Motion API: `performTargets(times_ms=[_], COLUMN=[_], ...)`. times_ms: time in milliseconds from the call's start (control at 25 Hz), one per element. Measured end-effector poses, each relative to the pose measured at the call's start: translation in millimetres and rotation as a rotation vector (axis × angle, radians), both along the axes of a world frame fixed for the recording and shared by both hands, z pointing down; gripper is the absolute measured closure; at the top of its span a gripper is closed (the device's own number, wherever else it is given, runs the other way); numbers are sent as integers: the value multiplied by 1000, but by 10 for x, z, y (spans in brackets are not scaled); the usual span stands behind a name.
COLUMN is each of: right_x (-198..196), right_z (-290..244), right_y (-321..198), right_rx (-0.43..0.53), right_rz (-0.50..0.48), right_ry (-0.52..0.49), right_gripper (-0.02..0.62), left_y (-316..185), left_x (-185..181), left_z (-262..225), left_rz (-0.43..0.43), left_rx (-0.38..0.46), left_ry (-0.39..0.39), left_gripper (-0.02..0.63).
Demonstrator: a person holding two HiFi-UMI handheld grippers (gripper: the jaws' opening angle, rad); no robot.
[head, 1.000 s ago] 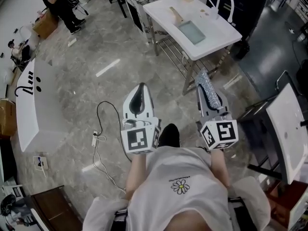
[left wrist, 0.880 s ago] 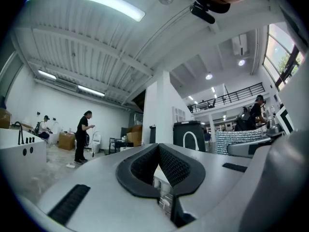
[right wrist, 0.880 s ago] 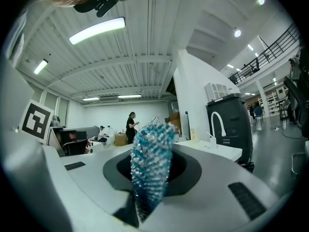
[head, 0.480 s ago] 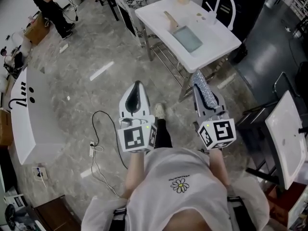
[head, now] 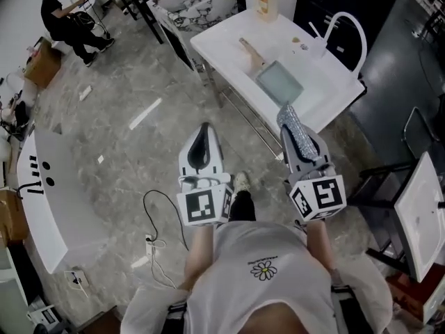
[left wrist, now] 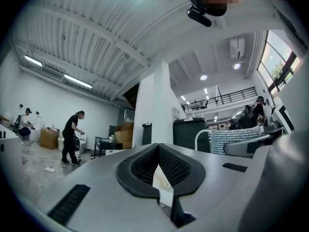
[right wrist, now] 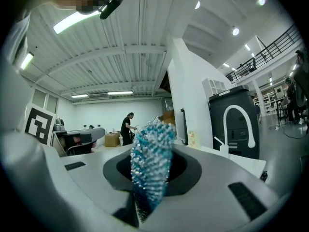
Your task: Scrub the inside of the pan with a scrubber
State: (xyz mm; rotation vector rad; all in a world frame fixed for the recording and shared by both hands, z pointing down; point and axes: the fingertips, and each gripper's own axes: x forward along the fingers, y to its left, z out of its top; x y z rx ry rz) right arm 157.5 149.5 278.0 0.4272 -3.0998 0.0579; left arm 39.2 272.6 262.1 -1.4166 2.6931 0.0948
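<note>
Right gripper view alone shows scrubber [right wrist: 150,163] blue

No legible text (shirt print [head: 263,259] too small)

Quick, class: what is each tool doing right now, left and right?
Left tool: closed, holding nothing.
Right tool: closed on the scrubber.

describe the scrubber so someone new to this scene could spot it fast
In the head view, start at the white table at the top and drop to the right gripper below it. Clamped in its jaws is the sparkly blue-and-silver mesh scrubber. The left gripper beside it is shut and holds nothing.
</note>
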Motion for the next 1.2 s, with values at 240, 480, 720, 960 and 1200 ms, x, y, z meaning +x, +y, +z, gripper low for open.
performTargets(times_ms=[240,480,720,960,1200], right_x=[-968,-1454,-1806,-1995,-1843], right_z=[-183,-199,-84,-41,12], right_y=[-453,-771,-1082,-1413,-1926], right_rx=[28,20,13,13,-44], right_rz=[23,56,49,38,108], right_ry=[16,46,80,64,25], right_gripper=[538,538,538,538,538], left_y=[-536,-841,-1083,-1519,-2259], left_x=[-984,-1597,-1875,-1934,-1840], left_z=[-159,-157,36,1,-133], left_rz=[73,88,76,124,226], left_rx=[25,53,53,43,10], left_ry=[2,28,98,50,-1], left_gripper=[589,589,589,588,589])
